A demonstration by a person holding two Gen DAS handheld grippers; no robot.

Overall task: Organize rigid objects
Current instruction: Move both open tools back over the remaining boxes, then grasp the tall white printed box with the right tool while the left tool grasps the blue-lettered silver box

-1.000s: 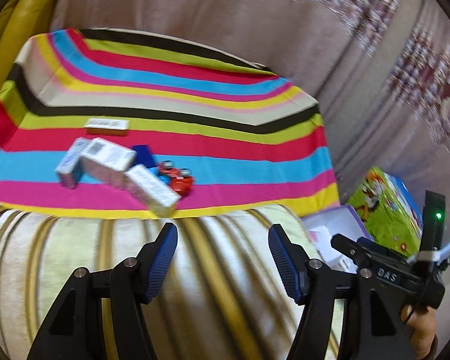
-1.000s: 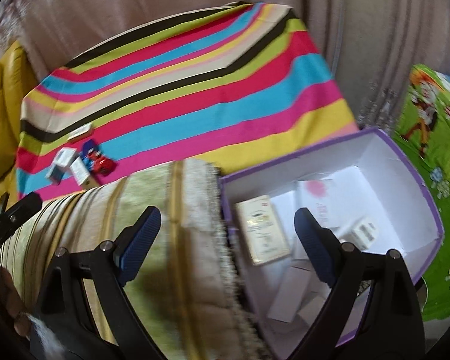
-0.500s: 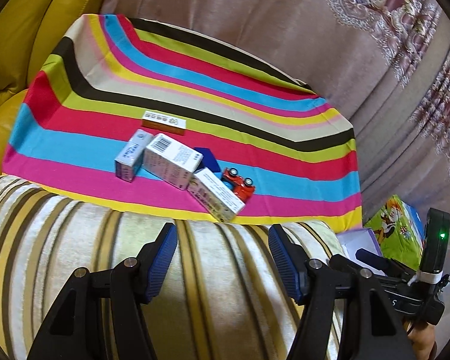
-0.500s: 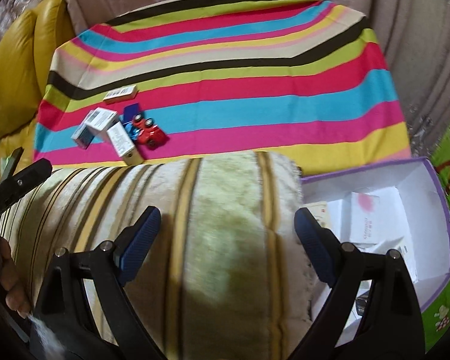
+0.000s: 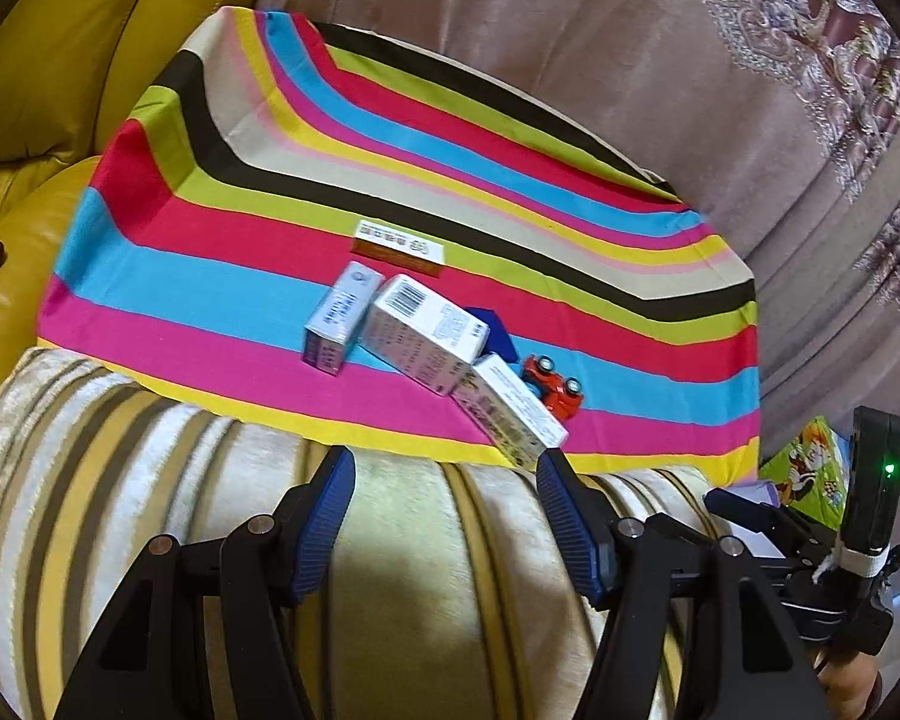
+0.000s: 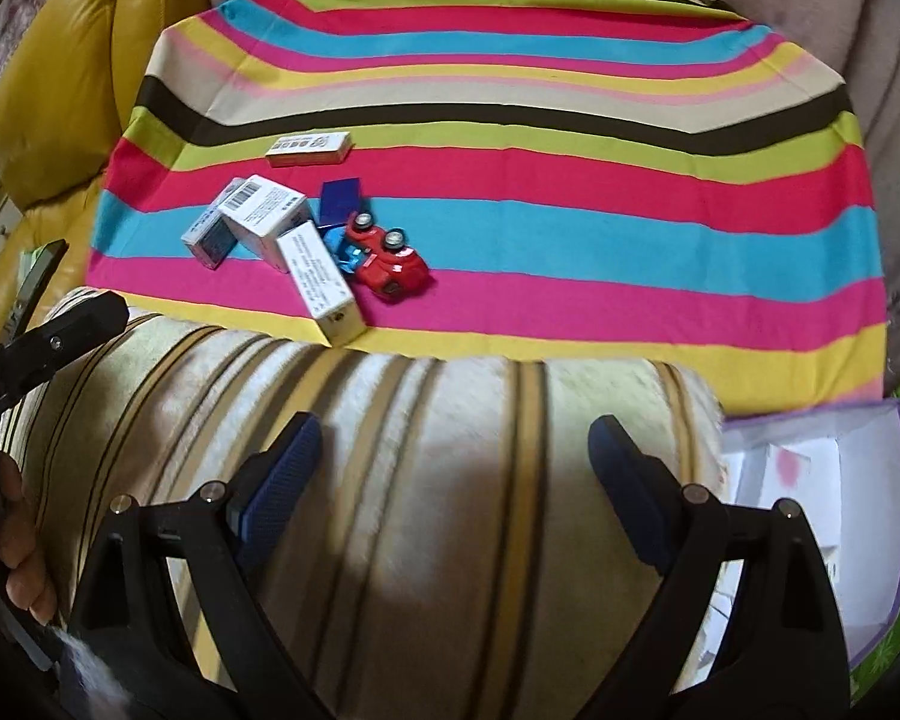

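Several small white cartons lie in a cluster on the striped cloth [image 5: 210, 276]: a barcode box [image 5: 426, 330] [image 6: 264, 213], a long box [image 5: 513, 408] [image 6: 321, 276], a small bluish box [image 5: 342, 315] [image 6: 210, 234] and a flat box [image 5: 399, 240] [image 6: 309, 147]. A red toy car [image 5: 555, 393] [image 6: 390, 261] lies on its side beside them, next to a dark blue card [image 6: 341, 201]. My left gripper [image 5: 444, 516] is open and empty above the striped cushion, short of the long box. My right gripper [image 6: 456, 480] is open and empty over the same cushion.
A beige striped cushion [image 6: 450, 480] fills the foreground. A purple-rimmed white box [image 6: 840, 480] holding cartons sits low at the right, on a green cartoon mat [image 5: 810, 468]. A yellow leather sofa [image 5: 90, 60] is on the left, pink curtain behind.
Both grippers swung left, away from the purple box and toward the cluster of cartons on the striped cloth. The cartons now sit nearer and more central. Both stayed open and empty.
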